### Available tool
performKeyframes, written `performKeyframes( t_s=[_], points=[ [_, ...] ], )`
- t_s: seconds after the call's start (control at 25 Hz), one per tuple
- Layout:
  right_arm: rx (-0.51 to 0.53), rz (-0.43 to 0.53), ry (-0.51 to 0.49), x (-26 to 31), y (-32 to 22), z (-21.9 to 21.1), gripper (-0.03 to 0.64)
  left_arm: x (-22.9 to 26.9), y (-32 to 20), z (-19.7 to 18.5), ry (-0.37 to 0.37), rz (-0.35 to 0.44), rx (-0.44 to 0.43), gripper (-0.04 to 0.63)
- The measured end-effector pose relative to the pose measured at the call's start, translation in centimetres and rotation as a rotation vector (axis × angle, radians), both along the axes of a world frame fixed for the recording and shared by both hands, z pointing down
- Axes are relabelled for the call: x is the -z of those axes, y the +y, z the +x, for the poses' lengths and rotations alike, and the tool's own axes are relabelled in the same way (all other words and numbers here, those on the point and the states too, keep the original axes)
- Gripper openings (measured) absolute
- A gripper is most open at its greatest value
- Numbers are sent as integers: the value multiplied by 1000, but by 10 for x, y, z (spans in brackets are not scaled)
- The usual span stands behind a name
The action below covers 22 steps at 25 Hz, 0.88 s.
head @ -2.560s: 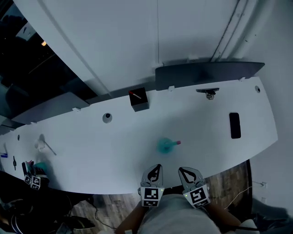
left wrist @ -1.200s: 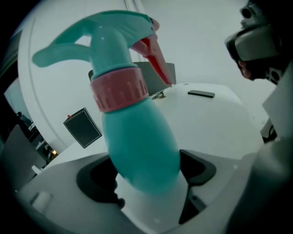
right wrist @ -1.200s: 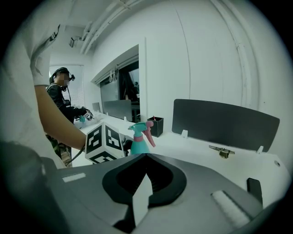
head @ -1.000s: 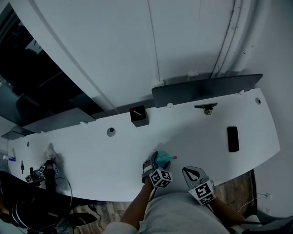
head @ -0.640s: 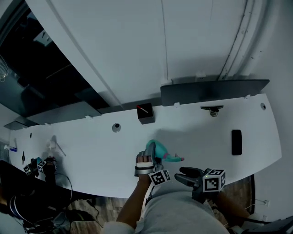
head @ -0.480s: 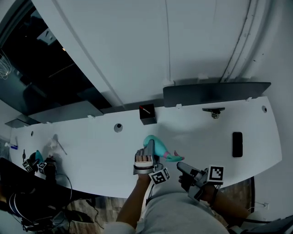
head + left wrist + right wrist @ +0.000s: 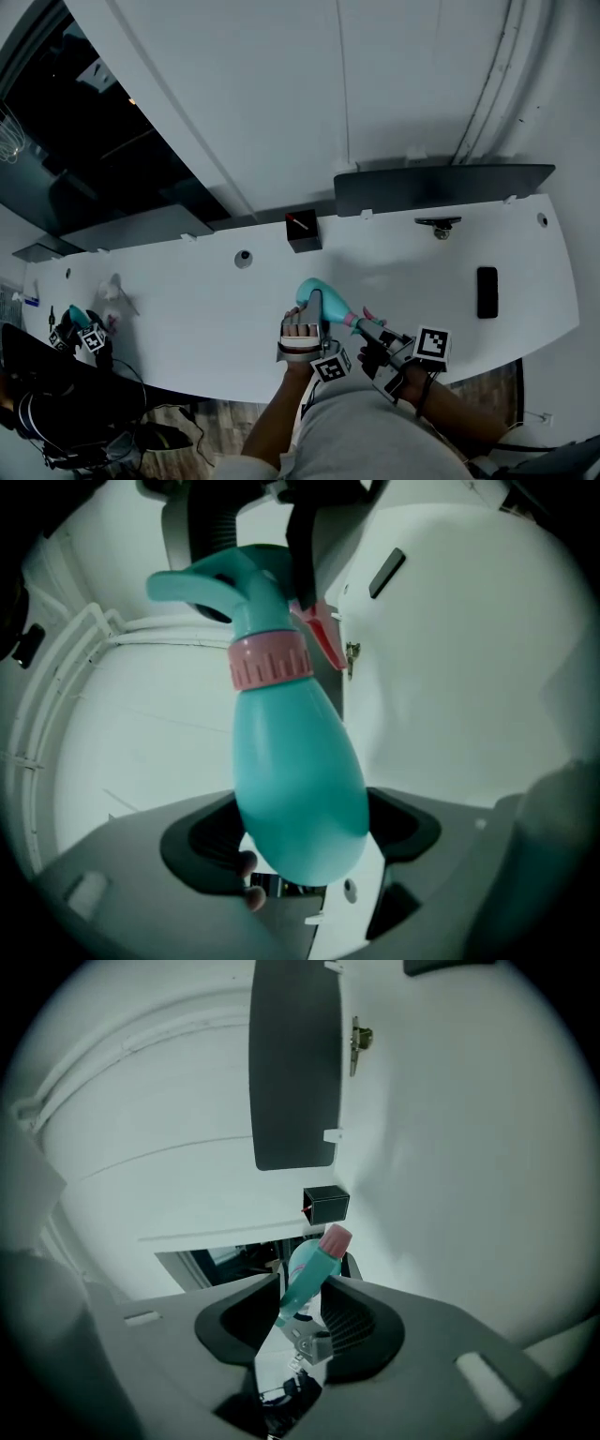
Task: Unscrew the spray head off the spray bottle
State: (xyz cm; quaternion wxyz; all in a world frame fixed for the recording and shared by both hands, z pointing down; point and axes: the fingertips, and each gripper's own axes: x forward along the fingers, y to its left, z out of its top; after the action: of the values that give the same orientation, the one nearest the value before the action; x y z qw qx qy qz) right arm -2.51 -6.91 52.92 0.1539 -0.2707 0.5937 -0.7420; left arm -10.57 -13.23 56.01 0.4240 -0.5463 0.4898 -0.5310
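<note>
The spray bottle [image 7: 300, 780] is off the counter [image 7: 187, 309], lying tilted in the air above its near edge, in front of the person. The left hand-held gripper [image 7: 300, 832] stands wide, and its two pads press on the fat teal body close to the base. From there the bottle narrows to a pink collar [image 7: 270, 663]. Beyond that sits the spray head [image 7: 225, 578], pointing away from the left hand-held gripper and toward the right one.

The right hand-held gripper [image 7: 300, 1285] meets it from the other side. Its jaws have just been closing and now sit about half-way in, with the teal, pink-tipped spray head filling the gap between the pads.

Farther back on the counter stands a small black box [image 7: 303, 231], well apart from the bottle
</note>
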Motion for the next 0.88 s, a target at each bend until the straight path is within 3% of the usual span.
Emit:
performKeyframes(
  t_s=[0.12, 0.2, 0.28, 0.4, 0.44, 0.48, 0.52, 0.72, 0.76, 0.8, 0.88],
  points=[
    [178, 211, 165, 2, -1, 1, 106, -10, 8, 4, 13, -51, -19, 393],
    [392, 487, 423, 2, 3, 1, 97, -18, 14, 8, 24, -99, -40, 391],
    [681, 902, 806, 0, 10, 4, 89, -25, 22, 15, 50, -155, -76, 391],
    [1132, 1691, 1453, -6, 24, 11, 84, -39, 36, 28, 100, -241, -113, 388],
    [1211, 1882, 1569, -8, 28, 13, 84, -43, 39, 31, 117, -255, -114, 388],
    [1241, 1983, 1606, -10, 32, 13, 84, -44, 42, 32, 136, -257, -110, 388],
    [1234, 2000, 1587, -10, 35, 13, 84, -44, 44, 33, 156, -253, -104, 388],
    [1037, 1809, 1417, 0, 33, 7, 91, -42, 42, 30, 205, -255, -67, 388],
    [967, 1740, 1325, 7, 35, 5, 107, -41, 40, 27, 213, -252, -53, 388],
    [890, 1644, 1207, 16, 36, 3, 170, -40, 39, 22, 220, -244, -35, 388],
    [703, 1356, 916, 36, 35, 7, 263, -33, 34, 11, 230, -211, 1, 388]
  ],
)
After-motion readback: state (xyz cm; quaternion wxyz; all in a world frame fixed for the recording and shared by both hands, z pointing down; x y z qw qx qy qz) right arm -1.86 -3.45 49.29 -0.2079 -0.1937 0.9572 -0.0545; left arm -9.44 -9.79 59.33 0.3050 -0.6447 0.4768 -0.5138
